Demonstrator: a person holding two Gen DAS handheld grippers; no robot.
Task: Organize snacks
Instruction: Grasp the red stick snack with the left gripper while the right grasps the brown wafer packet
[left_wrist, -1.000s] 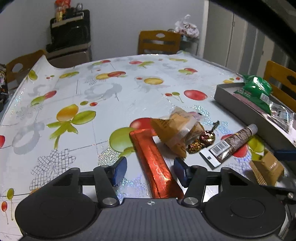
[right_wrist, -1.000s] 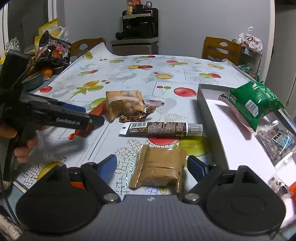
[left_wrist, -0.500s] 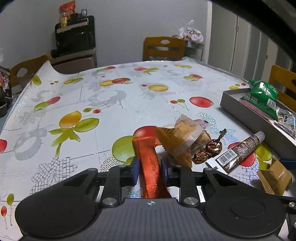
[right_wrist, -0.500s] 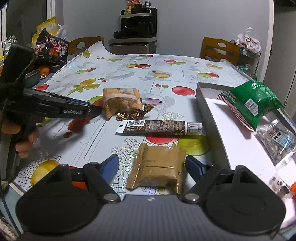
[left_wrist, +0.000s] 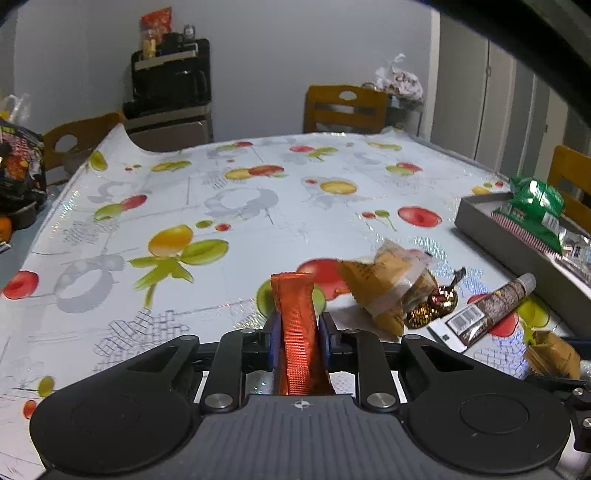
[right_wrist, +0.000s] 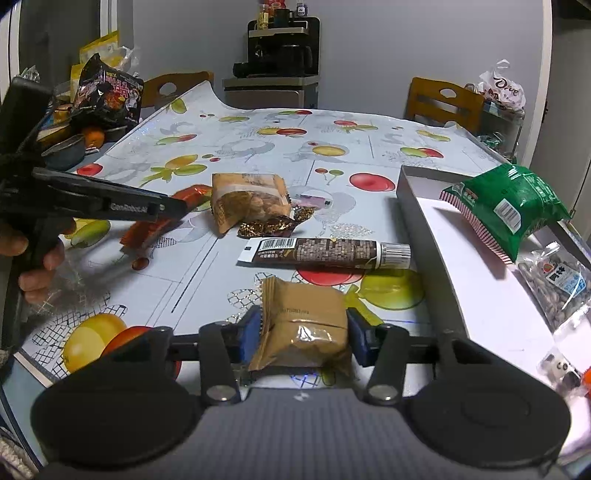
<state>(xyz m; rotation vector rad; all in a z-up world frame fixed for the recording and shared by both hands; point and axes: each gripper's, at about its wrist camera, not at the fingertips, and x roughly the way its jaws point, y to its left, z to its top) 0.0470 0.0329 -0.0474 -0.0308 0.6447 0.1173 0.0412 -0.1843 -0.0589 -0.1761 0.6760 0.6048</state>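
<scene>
My left gripper (left_wrist: 297, 328) is shut on a long orange-red snack bar (left_wrist: 295, 314), whose far end tilts up off the table. The right wrist view shows that gripper (right_wrist: 173, 208) from the side, with the bar (right_wrist: 147, 229) in it. My right gripper (right_wrist: 303, 334) is closing on a brown packet (right_wrist: 303, 321) near the table's front edge, and both pads touch its sides and pinch it narrower. A grey tray (right_wrist: 417, 206) to the right holds a green bag (right_wrist: 513, 206) and a clear bag of seeds (right_wrist: 557, 284).
Between the grippers lie a chocolate tube (right_wrist: 325, 253), a tan cracker packet (right_wrist: 247, 199) and a gold-wrapped candy (right_wrist: 269, 225). A black noodle packet (right_wrist: 107, 96) and a bowl sit at the far left. A person's hand (right_wrist: 37, 266) holds the left gripper. Wooden chairs (right_wrist: 443, 99) ring the table.
The left jaws closed on the orange-red bar and raised its far end. The right jaws narrowed from wide apart until they reached the brown packet's sides.
</scene>
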